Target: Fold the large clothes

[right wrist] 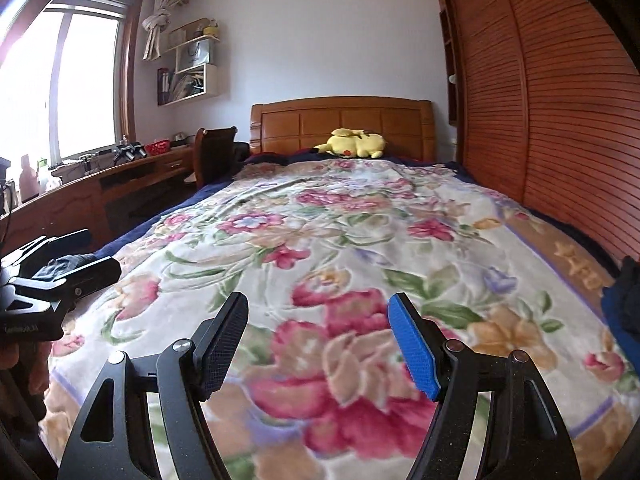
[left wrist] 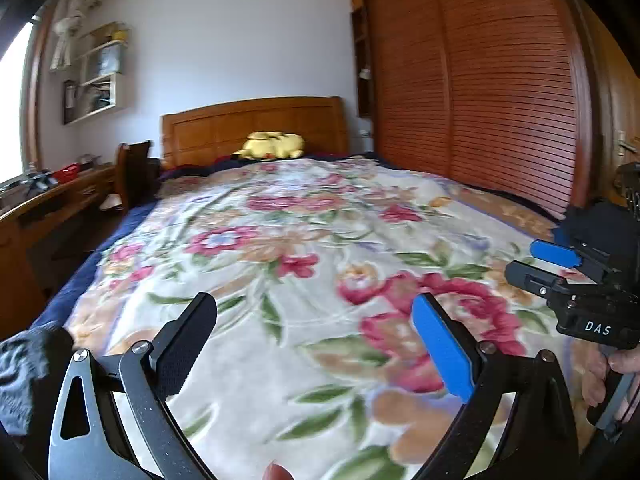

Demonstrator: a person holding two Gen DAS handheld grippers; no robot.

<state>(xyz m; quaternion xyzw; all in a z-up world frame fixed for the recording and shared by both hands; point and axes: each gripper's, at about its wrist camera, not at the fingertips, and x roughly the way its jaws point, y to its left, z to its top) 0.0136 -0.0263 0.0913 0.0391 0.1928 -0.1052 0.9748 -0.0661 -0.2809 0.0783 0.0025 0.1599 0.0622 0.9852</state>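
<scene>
Left wrist view: the left gripper (left wrist: 314, 344) stands wide with nothing between its fingers, above the floral blanket (left wrist: 320, 240); a dark garment (left wrist: 28, 372) lies bunched at the lower left, outside its black finger, so it is probably the nearer one

Right wrist view: the right gripper (right wrist: 318, 344) is spread and empty; the dark garment (right wrist: 66, 266) lies far left, beyond the left gripper (right wrist: 60, 276); another dark cloth (right wrist: 628, 300) sits at the right edge

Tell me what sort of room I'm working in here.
A home bedroom, it seems: a bed under a floral fleece blanket, a carved wooden headboard with a yellow plush toy resting before it, and a slatted wooden wardrobe alongside.
</scene>
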